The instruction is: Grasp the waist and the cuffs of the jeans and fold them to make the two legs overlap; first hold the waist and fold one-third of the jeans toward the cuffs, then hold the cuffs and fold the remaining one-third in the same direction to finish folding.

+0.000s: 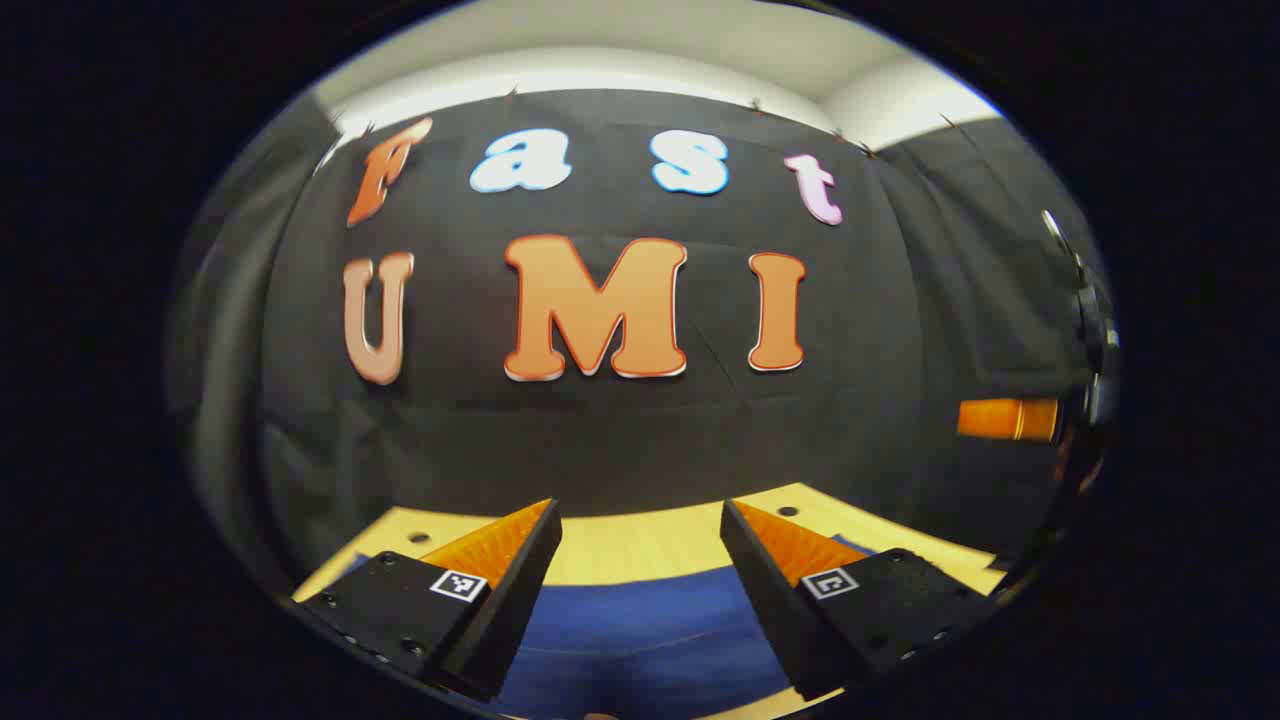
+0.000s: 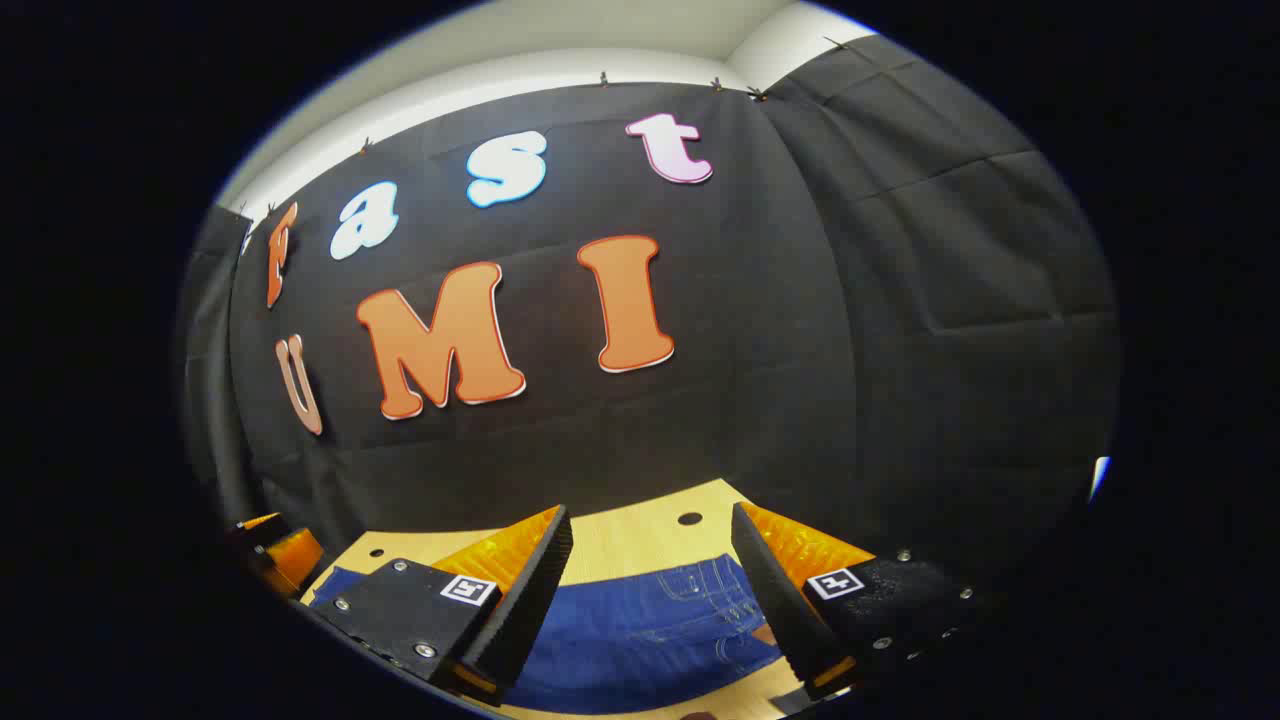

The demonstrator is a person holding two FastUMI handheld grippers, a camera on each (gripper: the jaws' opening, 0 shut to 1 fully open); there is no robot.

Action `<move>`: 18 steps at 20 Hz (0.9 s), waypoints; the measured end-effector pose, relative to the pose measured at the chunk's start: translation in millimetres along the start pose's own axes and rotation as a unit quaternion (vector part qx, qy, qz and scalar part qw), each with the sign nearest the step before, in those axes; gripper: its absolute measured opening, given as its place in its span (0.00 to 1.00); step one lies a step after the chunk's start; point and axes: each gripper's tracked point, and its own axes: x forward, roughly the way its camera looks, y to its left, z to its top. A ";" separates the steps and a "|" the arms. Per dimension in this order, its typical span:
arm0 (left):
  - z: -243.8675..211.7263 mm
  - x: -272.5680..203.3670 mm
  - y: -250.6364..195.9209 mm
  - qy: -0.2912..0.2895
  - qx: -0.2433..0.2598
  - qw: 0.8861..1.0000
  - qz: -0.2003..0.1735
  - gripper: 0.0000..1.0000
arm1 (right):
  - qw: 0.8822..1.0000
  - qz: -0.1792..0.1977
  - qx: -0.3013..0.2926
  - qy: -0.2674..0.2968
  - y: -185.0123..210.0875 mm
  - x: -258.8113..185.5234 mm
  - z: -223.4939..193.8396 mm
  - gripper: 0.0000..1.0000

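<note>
Hovering over the jeans [image 1: 640, 620] on our tabletop [image 1: 640, 545], left gripper [image 1: 640, 520] fingers spread wide, gripping nothing, right gripper [image 2: 650, 525] likewise released above the pocket stitching [image 2: 700, 590].

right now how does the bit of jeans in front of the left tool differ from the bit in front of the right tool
Ahead of the left tool, the jeans show as plain, smooth blue cloth with only a faint seam. Ahead of the right tool, the jeans show pale stitching and pocket seams, so that looks like the waist end. Shared: both tools are open, holding nothing, with the jeans lying flat on the wooden table between their fingers.
</note>
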 end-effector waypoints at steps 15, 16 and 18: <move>84.3 -85.2 189.8 -0.035 0.002 0.982 0.186 0.95 | 0.992 0.082 -0.089 0.037 26.3 14.7 21.1 0.97; 85.8 -91.1 198.3 -0.034 0.005 0.981 0.189 0.96 | 0.992 0.078 -0.088 0.039 29.0 13.9 19.0 0.97; 90.4 -98.6 219.7 -0.039 0.007 0.980 0.193 0.95 | 0.993 0.076 -0.085 0.037 43.9 7.8 14.4 0.97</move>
